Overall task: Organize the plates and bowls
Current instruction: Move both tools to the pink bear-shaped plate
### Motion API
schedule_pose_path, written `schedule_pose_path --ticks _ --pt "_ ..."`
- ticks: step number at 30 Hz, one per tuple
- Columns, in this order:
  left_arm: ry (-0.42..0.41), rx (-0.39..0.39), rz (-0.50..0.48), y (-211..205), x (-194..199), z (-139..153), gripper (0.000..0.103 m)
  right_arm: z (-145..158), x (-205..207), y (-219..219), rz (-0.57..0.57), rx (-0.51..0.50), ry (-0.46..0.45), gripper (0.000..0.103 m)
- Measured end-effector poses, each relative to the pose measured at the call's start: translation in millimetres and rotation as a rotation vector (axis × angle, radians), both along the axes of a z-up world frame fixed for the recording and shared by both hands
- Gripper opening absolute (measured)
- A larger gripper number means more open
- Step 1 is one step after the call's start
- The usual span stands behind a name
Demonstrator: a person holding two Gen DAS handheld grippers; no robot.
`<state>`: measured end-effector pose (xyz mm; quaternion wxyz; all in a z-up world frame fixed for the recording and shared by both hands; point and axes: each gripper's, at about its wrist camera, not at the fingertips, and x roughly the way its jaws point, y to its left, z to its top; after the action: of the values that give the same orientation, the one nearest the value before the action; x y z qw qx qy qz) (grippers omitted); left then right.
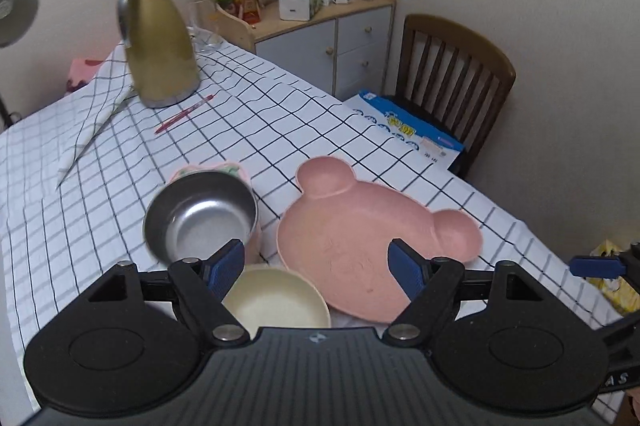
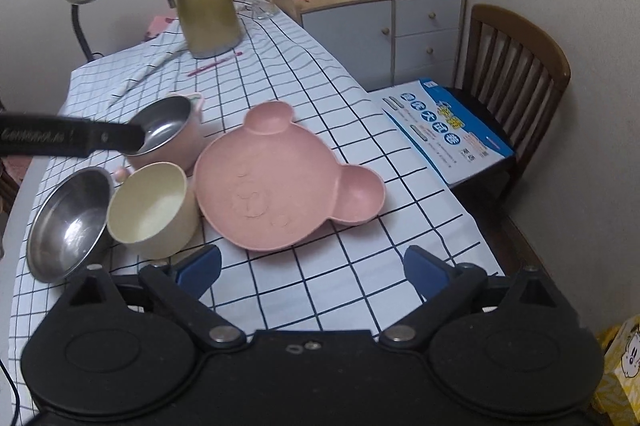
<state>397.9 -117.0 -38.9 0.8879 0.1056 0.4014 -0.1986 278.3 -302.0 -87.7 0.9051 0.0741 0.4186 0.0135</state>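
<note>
Four dishes sit close together on the checked tablecloth (image 2: 320, 290). At the centre of the right wrist view lies the pink bear-shaped plate (image 2: 280, 185), flat, its two ear wells and main well holding nothing but faint round marks. Just left of it, touching its rim, stands the cream bowl (image 2: 152, 209), tilted toward the camera and bare inside. At the lower left edge of the frame a steel bowl (image 2: 68, 226) leans against the cream one, also with nothing in it. Above them, left of centre, the pink pot with a steel lining (image 2: 168, 133) stands upright; what looks like one finger of the left gripper (image 1: 316, 266) reaches in over its near rim from the left edge.

In the left wrist view that gripper is spread wide, its left blue pad (image 1: 226, 266) at the pot's rim, grasping nothing. The right gripper (image 2: 316, 272) hovers low in its own frame above bare cloth, jaws parted and holding nothing.

Toward the upper left stands a gold thermos jug (image 2: 208, 9), with a red pen (image 2: 214, 63) lying near its base
</note>
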Motion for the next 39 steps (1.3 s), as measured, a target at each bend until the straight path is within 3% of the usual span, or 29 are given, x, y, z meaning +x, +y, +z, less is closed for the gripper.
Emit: schedule_pose_path --ticks 8,11,15,17,24,26,27,30,32,39 --pt "0.026 0.082 -0.048 -31 76 -19 0.078 -24 36 -9 -0.1 0.031 0.071 0.094" --pt "0.06 0.099 -0.056 -39 95 -31 0.078 -38 51 -12 -0.131 0.067 0.116 0.078" --pt "0.104 0.122 -0.066 -47 110 -47 0.078 -56 67 -12 -0.169 0.112 0.172 0.07" --pt "0.114 0.131 -0.073 -50 114 -53 0.078 -62 74 -12 -0.182 0.136 0.193 0.06" --pt "0.134 0.137 -0.077 -53 120 -65 0.078 -72 87 -11 -0.214 0.169 0.224 0.052" --pt "0.136 0.138 -0.079 -53 120 -67 0.078 -76 90 -10 -0.215 0.18 0.242 0.044" --pt "0.137 0.137 -0.079 -53 120 -68 0.072 -78 91 -11 -0.219 0.189 0.249 0.036" --pt "0.151 0.137 -0.073 -52 121 -71 0.066 -79 87 -14 -0.231 0.224 0.232 0.028" --pt "0.157 0.14 -0.068 -52 122 -72 0.066 -78 86 -14 -0.232 0.253 0.222 0.01" --pt "0.201 0.139 -0.08 -54 119 -81 0.054 -76 80 -34 -0.276 0.235 0.21 0.008"
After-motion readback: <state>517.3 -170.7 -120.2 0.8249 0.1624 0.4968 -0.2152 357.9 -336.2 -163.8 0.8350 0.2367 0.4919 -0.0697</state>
